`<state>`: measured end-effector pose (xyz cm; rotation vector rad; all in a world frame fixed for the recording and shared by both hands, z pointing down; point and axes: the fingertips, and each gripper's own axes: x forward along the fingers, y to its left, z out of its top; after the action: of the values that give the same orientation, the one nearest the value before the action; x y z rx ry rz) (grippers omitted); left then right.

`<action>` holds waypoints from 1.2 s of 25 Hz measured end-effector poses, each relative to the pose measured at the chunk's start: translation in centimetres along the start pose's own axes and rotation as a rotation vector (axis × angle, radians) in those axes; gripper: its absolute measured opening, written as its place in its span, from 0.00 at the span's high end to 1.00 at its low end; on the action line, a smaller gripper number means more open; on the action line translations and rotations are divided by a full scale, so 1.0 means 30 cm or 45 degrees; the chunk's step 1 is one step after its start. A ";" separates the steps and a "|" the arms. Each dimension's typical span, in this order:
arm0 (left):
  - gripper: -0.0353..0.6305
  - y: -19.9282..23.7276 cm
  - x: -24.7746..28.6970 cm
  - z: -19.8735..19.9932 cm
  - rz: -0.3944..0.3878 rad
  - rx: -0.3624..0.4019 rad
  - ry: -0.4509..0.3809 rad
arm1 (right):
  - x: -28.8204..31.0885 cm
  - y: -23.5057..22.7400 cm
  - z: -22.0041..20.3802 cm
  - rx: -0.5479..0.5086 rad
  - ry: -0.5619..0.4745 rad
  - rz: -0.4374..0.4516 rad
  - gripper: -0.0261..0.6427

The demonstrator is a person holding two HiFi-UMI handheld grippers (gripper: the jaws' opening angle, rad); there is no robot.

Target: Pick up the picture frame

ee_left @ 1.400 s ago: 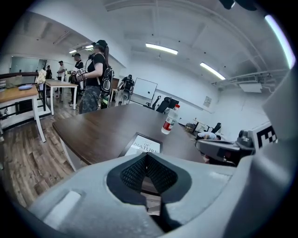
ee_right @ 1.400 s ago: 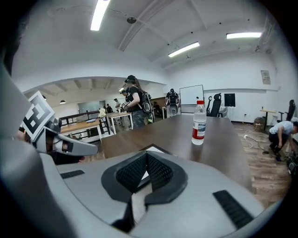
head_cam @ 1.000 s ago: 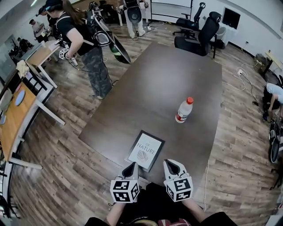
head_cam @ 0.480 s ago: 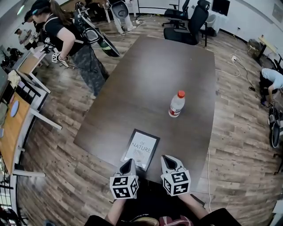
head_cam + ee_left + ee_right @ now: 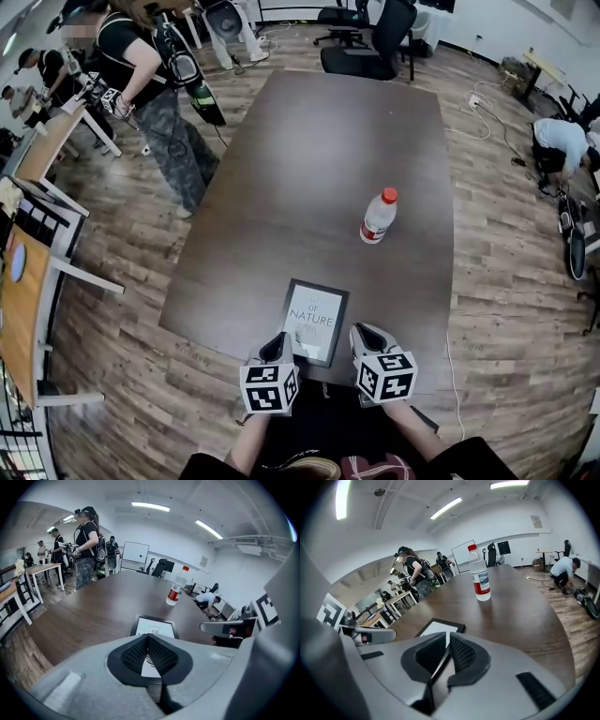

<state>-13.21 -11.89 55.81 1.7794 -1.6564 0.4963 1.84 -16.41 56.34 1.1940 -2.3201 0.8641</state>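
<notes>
The picture frame (image 5: pixel 315 322), black-edged with a white print, lies flat near the front edge of the dark table (image 5: pixel 319 141). My left gripper (image 5: pixel 278 340) is shut and empty, its tip at the frame's near left corner. My right gripper (image 5: pixel 365 334) sits just right of the frame's near end. Its jaws have just been opening and stand slightly apart, with nothing between them. In the left gripper view the frame (image 5: pixel 154 627) lies just beyond the closed jaws of the left gripper (image 5: pixel 147 636). In the right gripper view the frame (image 5: pixel 439 626) shows past the narrow gap of the right gripper (image 5: pixel 447 637).
A red-capped water bottle (image 5: pixel 379 215) stands upright on the table beyond the frame. A person (image 5: pixel 150 84) stands by the table's far left, near desks (image 5: pixel 28 262). Office chairs (image 5: pixel 375 37) are at the far end. Another person (image 5: pixel 562 141) crouches at right, and a cable (image 5: pixel 455 375) lies on the floor.
Both grippers have come forward and lower, closing in on the frame's near end. The head view has shifted, so the table sits more upright in the picture.
</notes>
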 end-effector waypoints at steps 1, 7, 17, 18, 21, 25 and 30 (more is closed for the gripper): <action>0.94 0.016 0.007 0.006 -0.007 0.007 0.004 | 0.007 0.003 -0.004 0.006 0.007 -0.022 0.92; 0.94 0.051 0.066 -0.014 -0.175 0.025 0.153 | 0.042 0.016 -0.028 0.062 0.058 -0.160 0.89; 0.75 0.102 0.151 -0.012 -0.221 0.101 0.234 | 0.122 -0.010 -0.107 0.214 0.144 -0.284 0.84; 0.75 0.110 0.155 -0.021 -0.222 0.090 0.253 | 0.132 -0.004 -0.116 0.226 0.153 -0.286 0.83; 0.74 0.118 0.173 -0.047 -0.236 0.107 0.316 | 0.159 0.012 -0.132 0.246 0.172 -0.283 0.78; 0.75 0.117 0.202 -0.052 -0.211 0.148 0.351 | 0.178 0.009 -0.140 0.239 0.199 -0.303 0.79; 0.75 0.139 0.233 -0.082 -0.151 0.219 0.443 | 0.201 0.007 -0.158 0.249 0.239 -0.312 0.81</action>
<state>-16.02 -15.30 63.07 1.7791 -1.2928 0.8615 -1.43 -16.61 63.28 1.3773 -1.9289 1.0796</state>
